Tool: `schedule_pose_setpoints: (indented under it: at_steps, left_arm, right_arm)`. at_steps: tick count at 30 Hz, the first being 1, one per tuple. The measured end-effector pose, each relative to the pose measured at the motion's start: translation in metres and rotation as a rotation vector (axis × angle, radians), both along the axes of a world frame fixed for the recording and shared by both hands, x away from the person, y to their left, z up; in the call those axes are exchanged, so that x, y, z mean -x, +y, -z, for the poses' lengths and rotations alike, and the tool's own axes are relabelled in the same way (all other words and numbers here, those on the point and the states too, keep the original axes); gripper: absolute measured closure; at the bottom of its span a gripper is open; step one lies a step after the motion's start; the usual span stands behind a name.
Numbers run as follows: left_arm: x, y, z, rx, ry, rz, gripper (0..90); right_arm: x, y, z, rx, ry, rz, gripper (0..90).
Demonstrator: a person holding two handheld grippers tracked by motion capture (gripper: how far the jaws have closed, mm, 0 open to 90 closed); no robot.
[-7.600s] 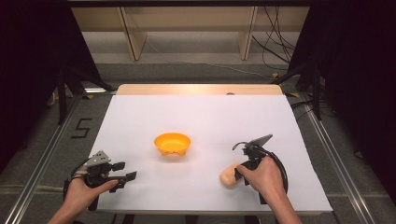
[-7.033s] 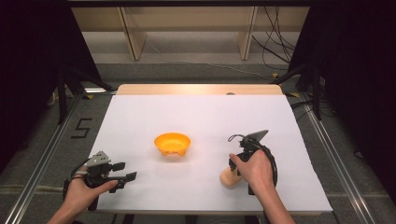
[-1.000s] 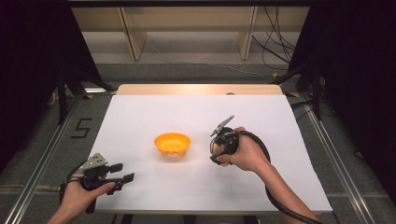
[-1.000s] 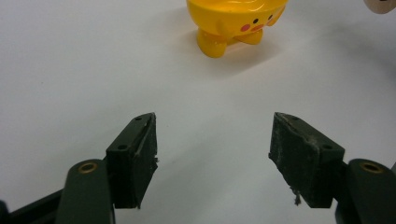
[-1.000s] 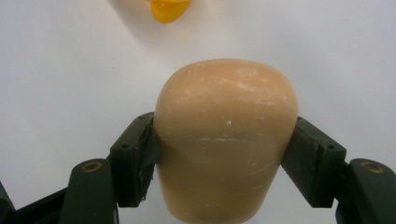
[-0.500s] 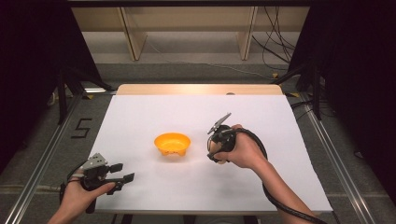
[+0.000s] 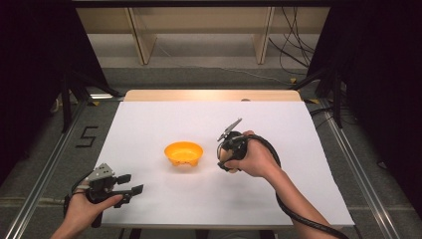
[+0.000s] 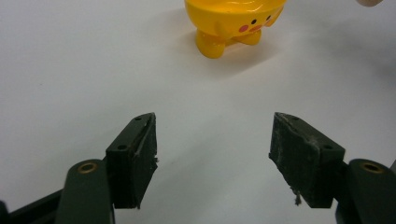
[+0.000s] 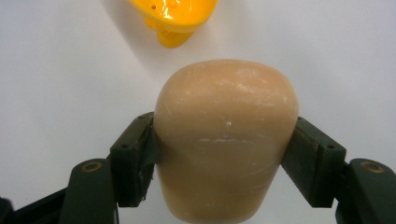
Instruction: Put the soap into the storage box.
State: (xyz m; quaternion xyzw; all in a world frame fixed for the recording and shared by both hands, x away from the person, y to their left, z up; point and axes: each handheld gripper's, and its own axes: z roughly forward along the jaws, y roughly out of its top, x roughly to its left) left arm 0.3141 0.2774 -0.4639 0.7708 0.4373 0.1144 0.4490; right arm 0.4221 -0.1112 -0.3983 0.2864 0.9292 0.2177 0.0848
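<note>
A lab recording station: a white-covered table [image 7: 298,129] stands inside a metal rail frame [image 7: 40,184], black curtains [image 7: 30,74] hang at nine and three o'clock, loose cables [image 7: 291,55] and bare wooden shelving [image 7: 199,30] lie at twelve.

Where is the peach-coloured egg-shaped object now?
The egg-shaped object is clamped in the right tool, just right of the yellow bowl in the high view.
</note>
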Motion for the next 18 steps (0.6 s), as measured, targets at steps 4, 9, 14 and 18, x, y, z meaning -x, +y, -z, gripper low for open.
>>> schedule_pose_setpoints:
  at_steps: [4,9,14,18]
  left_arm:
    - [0.000,0.000,0.000,-0.002,0.001,0.001,31.6]
    - [0.000,0.000,0.000,-0.007,0.000,0.003,31.6]
    - [0.000,0.000,-0.001,-0.007,0.000,0.003,31.6]
    - [0.000,0.000,-0.001,-0.007,-0.001,0.002,31.6]
  right_arm:
    - [0.000,0.003,0.000,-0.007,0.005,0.004,33.4]
    - [-0.002,0.006,-0.001,-0.002,-0.002,-0.005,33.5]
    - [-0.004,0.008,-0.003,-0.003,-0.005,-0.008,33.5]
    - [-0.006,0.011,-0.004,-0.009,-0.006,-0.010,33.5]
